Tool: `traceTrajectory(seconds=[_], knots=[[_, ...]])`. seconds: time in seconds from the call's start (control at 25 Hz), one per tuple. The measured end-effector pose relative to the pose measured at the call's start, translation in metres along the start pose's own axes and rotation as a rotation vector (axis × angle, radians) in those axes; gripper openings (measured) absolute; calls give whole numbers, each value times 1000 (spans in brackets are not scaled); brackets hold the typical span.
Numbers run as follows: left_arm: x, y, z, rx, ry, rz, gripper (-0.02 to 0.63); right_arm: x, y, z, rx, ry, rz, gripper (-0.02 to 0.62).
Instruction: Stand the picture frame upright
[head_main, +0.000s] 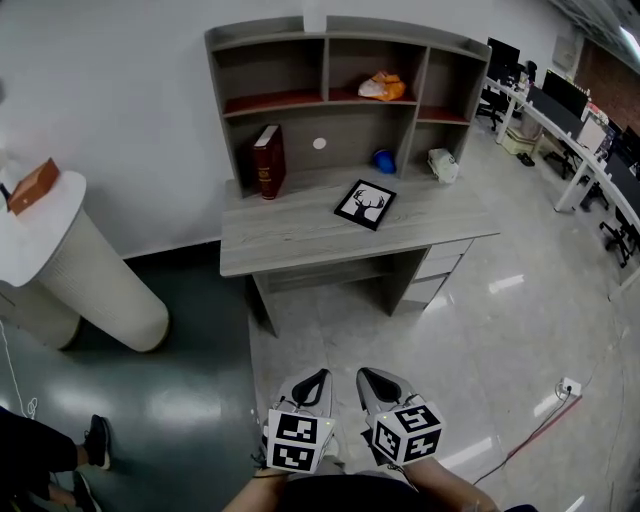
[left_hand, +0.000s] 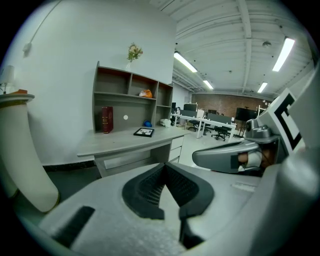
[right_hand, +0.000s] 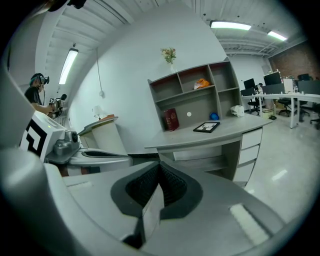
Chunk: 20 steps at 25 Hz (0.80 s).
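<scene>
Approach looks to be the step in hand: the picture frame (head_main: 365, 204), a white stag's head on black, lies flat on the grey worktop (head_main: 300, 240) before the shelf unit (head_main: 345, 85), well apart from both claws. The left claw (head_main: 316, 380) and right claw (head_main: 368, 380) hang side by side over the floor, each with jaws together on nothing. Next, I judge, they must reach the worktop, and one must open to catch a frame edge and tip it up.

In the head view, a bystander (head_main: 38, 456) at eight o'clock is cut off by the edge; the orange item (head_main: 381, 86) at twelve o'clock cannot be identified.
</scene>
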<state>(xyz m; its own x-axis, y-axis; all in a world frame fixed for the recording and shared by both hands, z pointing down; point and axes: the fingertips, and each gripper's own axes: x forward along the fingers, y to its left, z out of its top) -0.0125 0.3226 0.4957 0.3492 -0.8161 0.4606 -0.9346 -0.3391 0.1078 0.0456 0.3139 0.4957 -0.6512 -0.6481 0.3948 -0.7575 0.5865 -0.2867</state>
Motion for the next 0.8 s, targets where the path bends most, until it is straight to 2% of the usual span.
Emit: traceTrajectory(seconds=[0.24,0.52,0.8], knots=[[10,27,-2,-14,22,-7,3,20,2,7,-9,19,-27,-2],[32,49,-2,-70,21,-21,3,31,-20,14,-16,42,-78,-2],[68,59,17,-42,6,-16,3,70,-39,30,-37,27,-45,-2]])
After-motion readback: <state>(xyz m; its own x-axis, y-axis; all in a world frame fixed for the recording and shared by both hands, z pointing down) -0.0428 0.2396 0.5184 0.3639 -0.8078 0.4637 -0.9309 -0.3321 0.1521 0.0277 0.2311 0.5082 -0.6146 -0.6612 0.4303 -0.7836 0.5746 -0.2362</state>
